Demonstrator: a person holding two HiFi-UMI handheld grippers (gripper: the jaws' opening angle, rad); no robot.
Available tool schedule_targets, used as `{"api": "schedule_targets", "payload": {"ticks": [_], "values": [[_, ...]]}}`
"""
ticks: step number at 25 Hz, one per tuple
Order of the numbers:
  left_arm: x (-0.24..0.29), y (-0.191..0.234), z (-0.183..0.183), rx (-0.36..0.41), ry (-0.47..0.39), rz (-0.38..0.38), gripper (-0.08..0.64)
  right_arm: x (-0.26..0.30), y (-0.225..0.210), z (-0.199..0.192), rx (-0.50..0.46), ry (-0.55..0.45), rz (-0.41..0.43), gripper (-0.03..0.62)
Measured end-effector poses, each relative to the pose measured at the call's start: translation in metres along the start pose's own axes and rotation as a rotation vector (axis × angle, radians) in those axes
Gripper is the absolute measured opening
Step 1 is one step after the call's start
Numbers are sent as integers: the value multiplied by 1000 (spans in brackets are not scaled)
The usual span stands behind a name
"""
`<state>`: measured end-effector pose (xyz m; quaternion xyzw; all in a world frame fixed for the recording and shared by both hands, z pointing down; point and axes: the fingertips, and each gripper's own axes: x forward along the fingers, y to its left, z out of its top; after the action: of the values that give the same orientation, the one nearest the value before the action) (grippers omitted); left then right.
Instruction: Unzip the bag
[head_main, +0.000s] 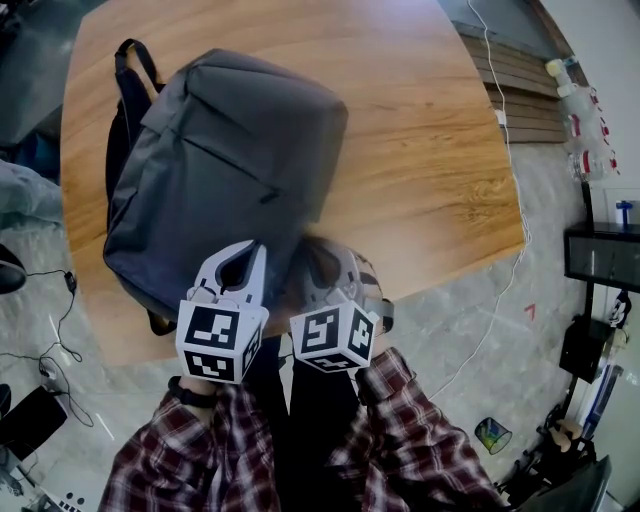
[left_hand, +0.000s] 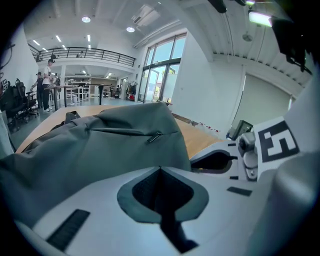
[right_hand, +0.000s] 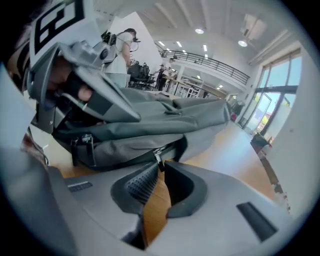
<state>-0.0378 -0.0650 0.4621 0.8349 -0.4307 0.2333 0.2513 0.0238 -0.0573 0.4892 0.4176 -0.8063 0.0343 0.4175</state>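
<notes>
Backpack (head_main: 225, 170) flat on worktop (head_main: 420, 150). Right gripper (right_hand: 159, 165) pinches zip pull (right_hand: 157, 157) at backpack's 6 o'clock edge; left gripper (left_hand: 160, 169) closed. Zip travel unclear.

The bag (head_main: 225, 170) lies on the desk (head_main: 430, 140), toward its left side, with a strap (head_main: 128, 70) at the bag's far left corner. My left claw (head_main: 247, 258) sits at the bag's near end — my right claw (head_main: 325, 262) just beside it, to the right. The zip pull (right_hand: 159, 161) stands between my right claw's tips, at the bag's near edge.

Grey bag (head_main: 230, 170) (wood-grain table (head_main: 430, 150))
</notes>
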Motion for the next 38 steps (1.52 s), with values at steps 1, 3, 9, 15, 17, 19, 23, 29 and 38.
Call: {"api": "schedule_targets", "payload": {"ticks": [1, 3, 9, 15, 17, 19, 23, 29, 38], "values": [[0, 0, -1, -1, 1, -2, 8, 0, -6, 3, 31, -13, -11, 51], [2, 1, -1, -4, 4, -5, 8, 4, -12, 6, 42, -9, 2, 51], [4, 1, -2, -19, 13, -13, 8, -4, -5, 5, -52, 17, 138, 51], [4, 1, -3, -22, 16, -17, 8, 9, 12, -8, -164, 84, 137, 52], [4, 1, -3, -24, 14, -21, 8, 13, 7, -6, -185, 82, 96, 52], [5, 2, -3, -26, 14, -21, 8, 15, 1, -3, -206, 64, 55, 49], [5, 1, -4, -25, 19, -22, 8, 15, 0, -2, -208, 37, 82, 49], [5, 1, -5, -32, 20, -31, 8, 14, 1, 1, -393, -52, 57, 49], [6, 2, -5, -32, 29, -34, 8, 18, 3, 4, -561, -95, 38, 52]]}}
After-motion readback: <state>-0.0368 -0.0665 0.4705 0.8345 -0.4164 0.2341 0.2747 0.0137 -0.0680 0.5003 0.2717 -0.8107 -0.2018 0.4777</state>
